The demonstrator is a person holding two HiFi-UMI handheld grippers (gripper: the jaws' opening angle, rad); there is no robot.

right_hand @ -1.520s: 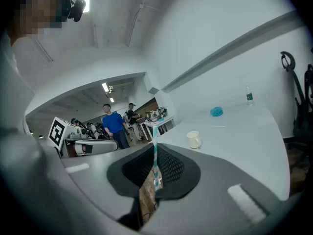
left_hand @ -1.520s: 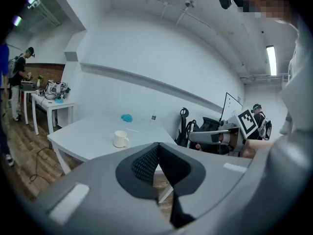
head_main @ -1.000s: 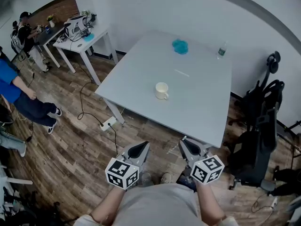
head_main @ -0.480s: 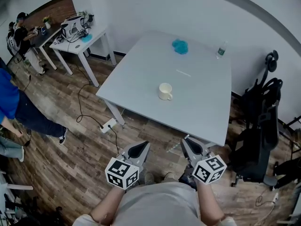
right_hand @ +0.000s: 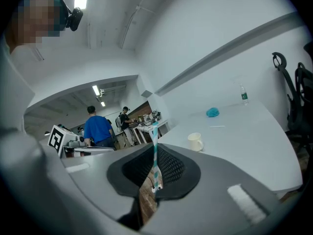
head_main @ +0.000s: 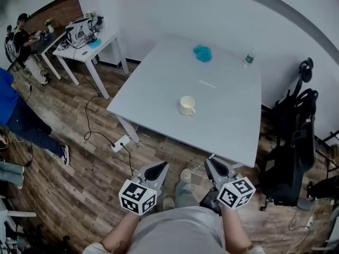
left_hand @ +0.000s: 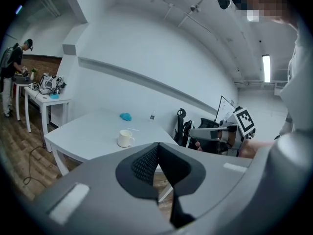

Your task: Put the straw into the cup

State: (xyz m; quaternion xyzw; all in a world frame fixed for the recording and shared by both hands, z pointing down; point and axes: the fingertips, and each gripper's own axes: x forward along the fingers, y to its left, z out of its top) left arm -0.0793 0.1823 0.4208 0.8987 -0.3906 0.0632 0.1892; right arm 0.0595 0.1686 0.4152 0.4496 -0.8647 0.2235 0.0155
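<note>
A cream mug (head_main: 186, 106) stands near the middle of the pale grey table (head_main: 228, 126); it also shows as the mug (left_hand: 125, 138) and the mug (right_hand: 195, 141) in the two gripper views. My right gripper (right_hand: 153, 145) is shut on a teal-and-white striped straw (right_hand: 155, 153), which stands upright between the pads. My left gripper (left_hand: 158, 145) is shut with nothing in it. In the head view both grippers, left (head_main: 157, 169) and right (head_main: 214, 166), are held over the wooden floor, short of the table's near edge.
On the far part of the table lie a blue cloth (head_main: 202, 52), a small bottle (head_main: 249, 57) and a thin white stick (head_main: 206, 83). A black office chair (head_main: 294, 142) stands at the table's right. A person in blue (head_main: 10, 107) and a white side table (head_main: 87, 44) are at the left.
The table and mug have drawn slightly nearer as I step forward, both grippers moving with me. The person in blue has walked off toward the left.
</note>
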